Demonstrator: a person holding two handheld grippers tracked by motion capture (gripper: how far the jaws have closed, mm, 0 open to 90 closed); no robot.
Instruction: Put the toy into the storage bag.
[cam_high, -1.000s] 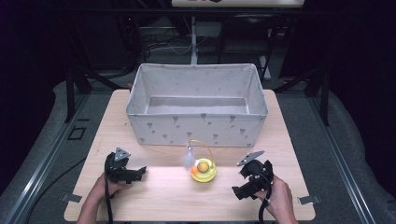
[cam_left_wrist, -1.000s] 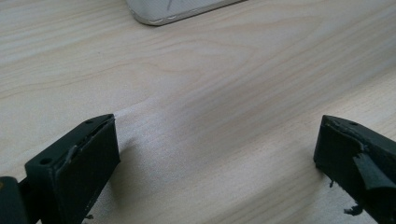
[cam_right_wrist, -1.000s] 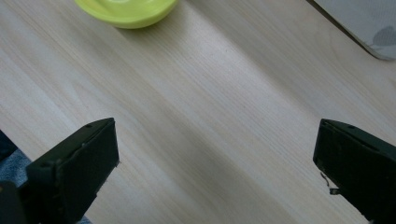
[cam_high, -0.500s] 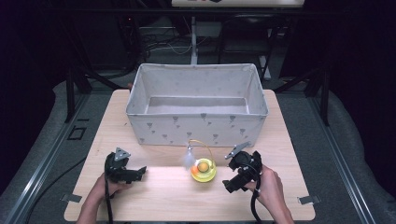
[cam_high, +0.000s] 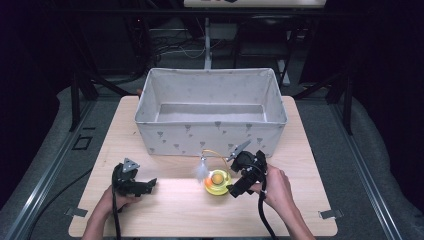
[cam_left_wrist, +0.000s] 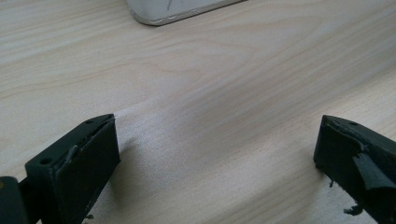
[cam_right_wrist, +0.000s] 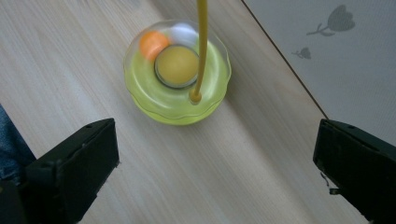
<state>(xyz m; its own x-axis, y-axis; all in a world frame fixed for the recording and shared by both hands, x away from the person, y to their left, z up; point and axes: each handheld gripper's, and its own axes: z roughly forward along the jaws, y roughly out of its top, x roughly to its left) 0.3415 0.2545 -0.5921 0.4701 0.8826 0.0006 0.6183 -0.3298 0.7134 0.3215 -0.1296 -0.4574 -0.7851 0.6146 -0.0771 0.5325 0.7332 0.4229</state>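
Right now the right tongs (cam_high: 235, 187) hover open just beside the yellow toy (cam_high: 218, 182) on the bench (cam_high: 165, 205), near the bin (cam_high: 210, 135); left tongs (cam_high: 145, 186) open, idle. Next: lower, straddle, close.

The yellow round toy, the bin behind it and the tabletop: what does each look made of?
Yellow toy: glossy, partly see-through plastic by its shine, with a thin yellow wand, material unclear.
Bin: soft grey fabric, matte, with printed motifs and slightly sagging walls.
Tabletop: pale wood or wood-look laminate, with visible grain.
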